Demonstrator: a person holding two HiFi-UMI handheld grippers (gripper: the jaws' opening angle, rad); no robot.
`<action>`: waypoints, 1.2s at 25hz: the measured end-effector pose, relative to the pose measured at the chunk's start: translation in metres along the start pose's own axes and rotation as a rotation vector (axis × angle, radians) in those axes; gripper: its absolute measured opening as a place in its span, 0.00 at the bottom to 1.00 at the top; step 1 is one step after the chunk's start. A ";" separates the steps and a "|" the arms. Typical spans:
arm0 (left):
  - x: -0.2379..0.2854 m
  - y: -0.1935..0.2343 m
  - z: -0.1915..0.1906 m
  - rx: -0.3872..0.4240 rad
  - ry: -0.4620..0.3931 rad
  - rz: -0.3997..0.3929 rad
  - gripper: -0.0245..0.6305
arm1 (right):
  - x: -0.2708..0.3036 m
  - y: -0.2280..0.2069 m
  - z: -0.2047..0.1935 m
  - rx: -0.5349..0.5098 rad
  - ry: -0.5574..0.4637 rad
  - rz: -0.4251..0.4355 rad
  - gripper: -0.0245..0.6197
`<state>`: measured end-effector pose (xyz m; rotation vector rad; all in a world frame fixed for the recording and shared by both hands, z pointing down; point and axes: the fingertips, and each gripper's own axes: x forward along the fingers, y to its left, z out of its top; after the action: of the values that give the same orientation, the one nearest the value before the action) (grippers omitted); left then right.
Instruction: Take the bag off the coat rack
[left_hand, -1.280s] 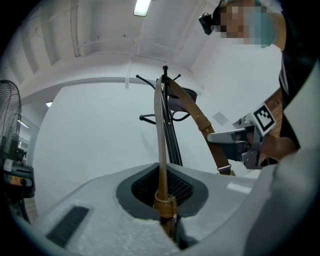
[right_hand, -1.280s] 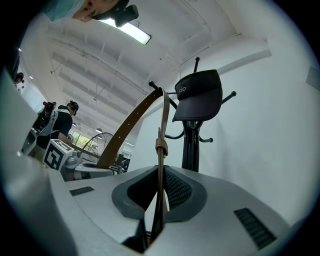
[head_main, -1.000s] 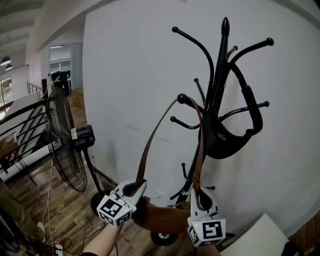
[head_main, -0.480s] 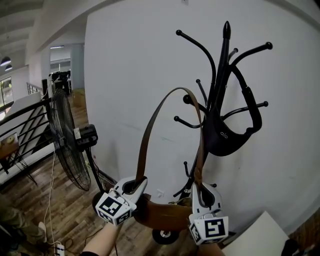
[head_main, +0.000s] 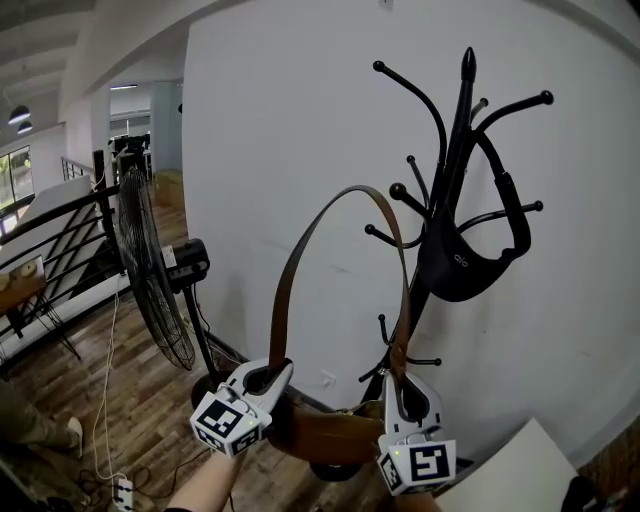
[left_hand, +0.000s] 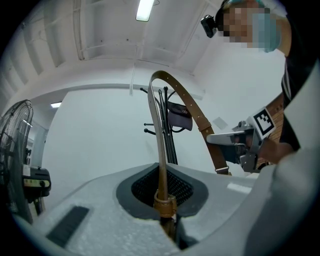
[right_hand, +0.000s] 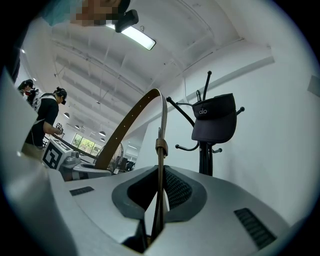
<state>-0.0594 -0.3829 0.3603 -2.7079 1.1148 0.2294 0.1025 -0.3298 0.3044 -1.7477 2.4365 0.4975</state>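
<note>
Now: lift-off step, nearly complete by my reading.

Coat rack stands beyond and to the right of both grippers, against the wall. Brown bag hangs low between the two grippers, its body just beneath them. Its strap arches high above them, and in the right gripper view the arch sits to the left of the rack with wall showing between. Judgement: the loop is off its hook, though in the head view the strap's right leg crosses in front of a lower hook.

Left gripper: jaws pressed together, pinching the strap's left leg just above its leather keeper. Right gripper: jaws closed on the strap's right leg, thin leather caught edge-on between the pads.

Next move, as I judge it: draw both grippers back towards the body and away from the rack, keeping both pinches and keeping the arch high enough to pass the hook tips.

Surroundings: pedestal fan far to the left of the left gripper; railing beyond it. A black cap hangs on the rack above and to the right of the right gripper. It is nearest the strap's right leg and is the likeliest snag, together with the low hooks. A white surface corner sits just right of the right gripper.
</note>
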 end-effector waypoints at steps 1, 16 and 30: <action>-0.005 0.000 -0.001 -0.001 -0.002 0.003 0.05 | -0.003 0.004 -0.002 0.008 0.006 0.002 0.08; -0.101 -0.023 -0.054 -0.096 0.118 0.032 0.05 | -0.057 0.076 -0.051 0.090 0.135 0.028 0.08; -0.179 -0.036 -0.099 -0.167 0.233 0.081 0.05 | -0.091 0.135 -0.105 0.149 0.264 0.072 0.08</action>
<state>-0.1530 -0.2612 0.4995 -2.8978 1.3248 0.0190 0.0172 -0.2427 0.4551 -1.7686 2.6385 0.0904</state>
